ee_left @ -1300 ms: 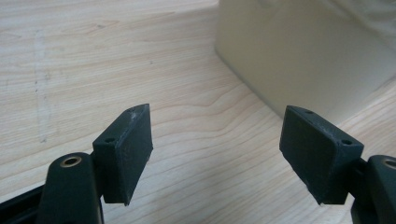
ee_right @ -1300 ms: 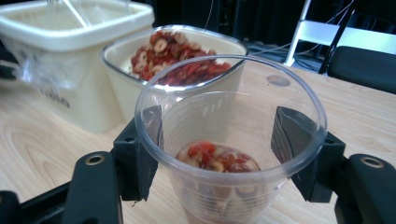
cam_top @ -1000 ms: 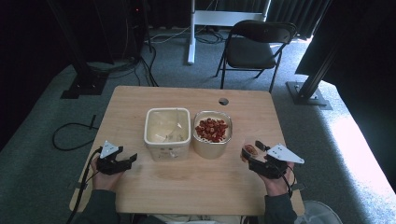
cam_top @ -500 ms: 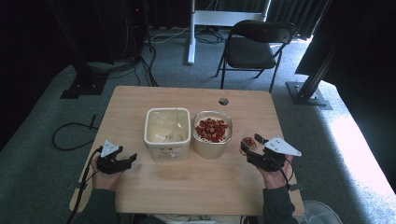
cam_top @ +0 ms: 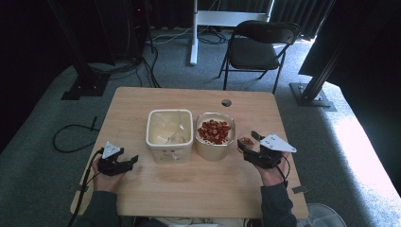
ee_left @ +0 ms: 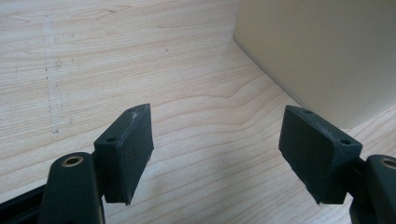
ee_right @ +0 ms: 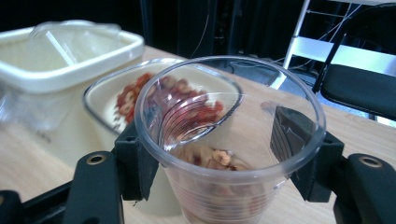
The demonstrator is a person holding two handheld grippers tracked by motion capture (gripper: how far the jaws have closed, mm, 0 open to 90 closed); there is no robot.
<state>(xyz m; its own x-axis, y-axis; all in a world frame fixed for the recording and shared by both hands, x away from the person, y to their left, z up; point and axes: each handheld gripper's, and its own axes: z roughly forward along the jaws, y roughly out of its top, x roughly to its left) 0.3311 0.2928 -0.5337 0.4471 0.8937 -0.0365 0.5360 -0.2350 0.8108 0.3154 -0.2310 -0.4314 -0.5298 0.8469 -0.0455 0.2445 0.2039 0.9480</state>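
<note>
Clamping a clear cup (ee_right: 229,140), right gripper (cam_top: 253,146).

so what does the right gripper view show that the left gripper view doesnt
Right gripper view: a clear plastic cup clamped between the right gripper, with some reddish pieces at its bottom. Behind it, a tub of red pieces, the top of the cream tub with clear plastic inside, and a black chair.

Left gripper view: the left gripper open over bare table, nothing between the jaws, beside a plain cream wall of that tub.

Both share the wooden table and the cream tub.
</note>
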